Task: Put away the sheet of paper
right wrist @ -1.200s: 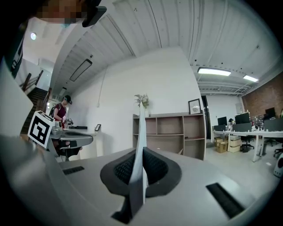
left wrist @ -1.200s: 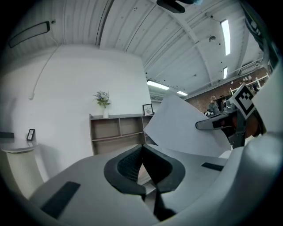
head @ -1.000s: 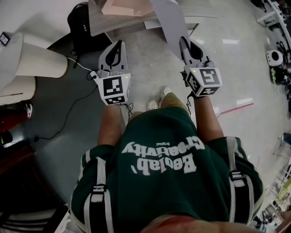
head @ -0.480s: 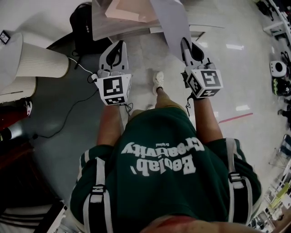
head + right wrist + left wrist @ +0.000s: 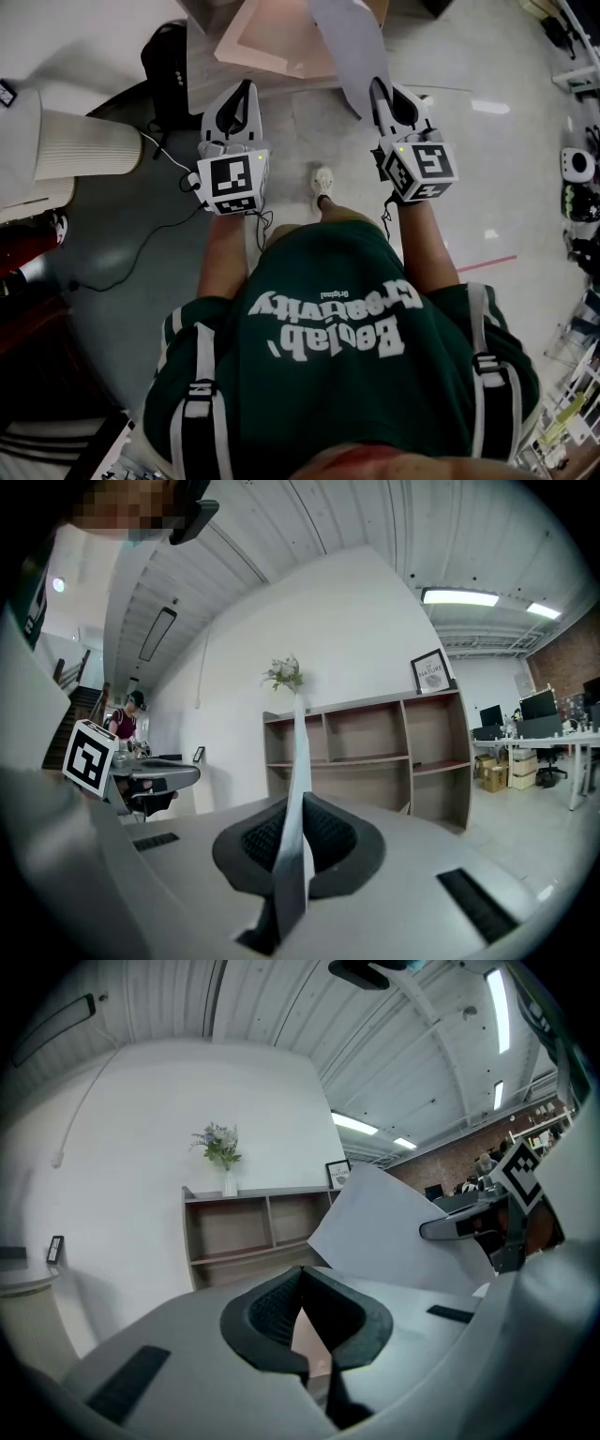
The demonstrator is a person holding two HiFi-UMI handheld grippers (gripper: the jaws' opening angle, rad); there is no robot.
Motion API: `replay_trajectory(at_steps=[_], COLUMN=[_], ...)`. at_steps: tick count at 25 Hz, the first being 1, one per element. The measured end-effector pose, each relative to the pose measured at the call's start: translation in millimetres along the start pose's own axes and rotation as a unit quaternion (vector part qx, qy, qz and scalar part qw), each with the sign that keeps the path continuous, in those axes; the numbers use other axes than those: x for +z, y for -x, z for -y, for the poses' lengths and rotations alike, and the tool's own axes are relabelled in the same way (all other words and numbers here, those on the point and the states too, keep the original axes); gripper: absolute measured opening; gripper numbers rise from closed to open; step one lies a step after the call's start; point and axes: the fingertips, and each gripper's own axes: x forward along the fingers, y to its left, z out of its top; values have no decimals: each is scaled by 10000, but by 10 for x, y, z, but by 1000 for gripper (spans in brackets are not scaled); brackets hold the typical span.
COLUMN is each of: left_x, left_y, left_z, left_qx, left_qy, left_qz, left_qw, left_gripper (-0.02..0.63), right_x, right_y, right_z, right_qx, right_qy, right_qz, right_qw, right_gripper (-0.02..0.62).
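The sheet of paper [image 5: 349,45] is pale grey and stands up on edge, pinched at its lower edge by my right gripper [image 5: 379,91], which is shut on it. In the right gripper view the paper [image 5: 297,761] shows edge-on between the black pads. From the left gripper view the same sheet [image 5: 394,1237] spreads broadly at the right, with the right gripper [image 5: 469,1227] behind it. My left gripper [image 5: 247,91] is held level beside it, its jaws [image 5: 302,1274] shut with nothing in them. A brown open shelf unit [image 5: 267,52] stands straight ahead of both grippers.
The shelf unit [image 5: 375,752] carries a vase of flowers [image 5: 286,674] and a framed picture [image 5: 431,672] on top. A white ribbed cylinder [image 5: 80,136], a black bag [image 5: 167,56] and a floor cable [image 5: 141,244] lie to the left. Desks [image 5: 534,742] stand at the far right.
The person has walked forward: the shelf unit has come nearer at the top of the head view. Both grippers were carried along, and the paper stays in the right one.
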Motion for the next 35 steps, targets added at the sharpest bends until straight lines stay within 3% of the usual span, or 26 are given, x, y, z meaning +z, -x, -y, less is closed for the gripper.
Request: replay_trajectory(at_steps=[12,19,27,35], left_x=[99,-40,-206,-391], left_y=[-1604,-1934,-2076,-2565], left_z=[-344,-473,-707,-1042], left_qx=[212,361,437,217], left_qy=[-139,-12,108,171], left_qz=[-23,-189,-308,-378], left_qw=[9997,9992,9985,9989], left_gripper=[18,18,18,18], right_x=[131,35,-26,-90], right_y=[-1512,-1924,-2195,-2737], right_z=[856,1103,1015,1034], right_qx=[518,629,776,799], right_qy=[12,-63,-177,-635], right_qz=[-27,-220,-317,-439], right_qw=[9987,9978,9963,9938], right_gripper=[34,34,34,34])
